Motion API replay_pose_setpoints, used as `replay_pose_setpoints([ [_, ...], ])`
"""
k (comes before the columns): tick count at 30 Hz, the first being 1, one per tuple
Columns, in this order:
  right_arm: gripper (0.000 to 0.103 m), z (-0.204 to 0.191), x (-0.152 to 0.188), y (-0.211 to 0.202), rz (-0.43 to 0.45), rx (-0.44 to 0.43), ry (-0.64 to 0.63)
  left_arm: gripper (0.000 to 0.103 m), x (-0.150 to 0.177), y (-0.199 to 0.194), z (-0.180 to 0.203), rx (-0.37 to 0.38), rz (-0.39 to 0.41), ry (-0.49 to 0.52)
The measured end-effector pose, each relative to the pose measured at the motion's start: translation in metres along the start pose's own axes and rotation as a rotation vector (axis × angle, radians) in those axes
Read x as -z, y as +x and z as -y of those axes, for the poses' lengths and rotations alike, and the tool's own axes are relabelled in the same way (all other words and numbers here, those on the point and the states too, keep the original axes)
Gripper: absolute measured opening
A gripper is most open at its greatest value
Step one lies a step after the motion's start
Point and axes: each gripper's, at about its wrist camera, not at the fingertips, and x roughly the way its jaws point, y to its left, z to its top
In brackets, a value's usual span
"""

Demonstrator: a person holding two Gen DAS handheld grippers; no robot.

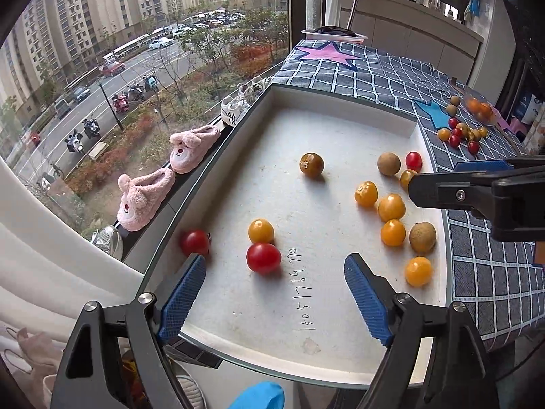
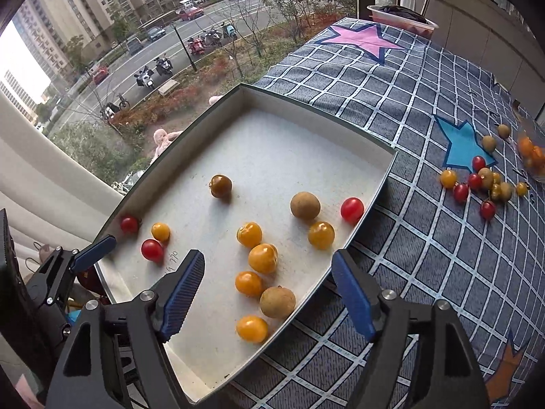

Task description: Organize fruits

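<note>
My left hand-held gripper point(image 1: 275, 274) and right hand-held gripper point(image 2: 267, 272) both hang released, nothing between the pads, over the white tray point(image 2: 272, 129) on the table point(image 2: 425, 238) where loose fruits point(image 2: 262, 258) lie scattered. Farther right, more fruits point(image 2: 483, 180) cluster on the cloth beside a clear bowl point(image 2: 531, 150), cut off at the edge.

The tray point(image 1: 340, 109) looks like matt white card, scuffed. Glossy smooth red tomato point(image 1: 263, 258); dull rough brown fruit point(image 2: 277, 302). Checked cloth point(image 2: 425, 238) covers the worktop. Ribbed blue pads point(image 1: 182, 298) look rubbery.
</note>
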Motion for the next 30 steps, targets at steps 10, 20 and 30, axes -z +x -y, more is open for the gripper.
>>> replay_pose_setpoints([
  [10, 0.103, 0.000, 0.015, -0.016, -0.020, 0.070, -0.034, 0.103, 0.004, -0.012, 0.015, -0.028, -0.027, 0.045],
  [20, 0.103, -0.009, 0.032, -0.026, -0.017, 0.134, -0.095, 0.103, 0.007, -0.027, 0.017, -0.026, -0.098, 0.022],
  [30, 0.103, -0.009, 0.042, -0.033, -0.006, 0.128, -0.105, 0.103, 0.010, -0.041, 0.030, -0.072, -0.084, 0.067],
])
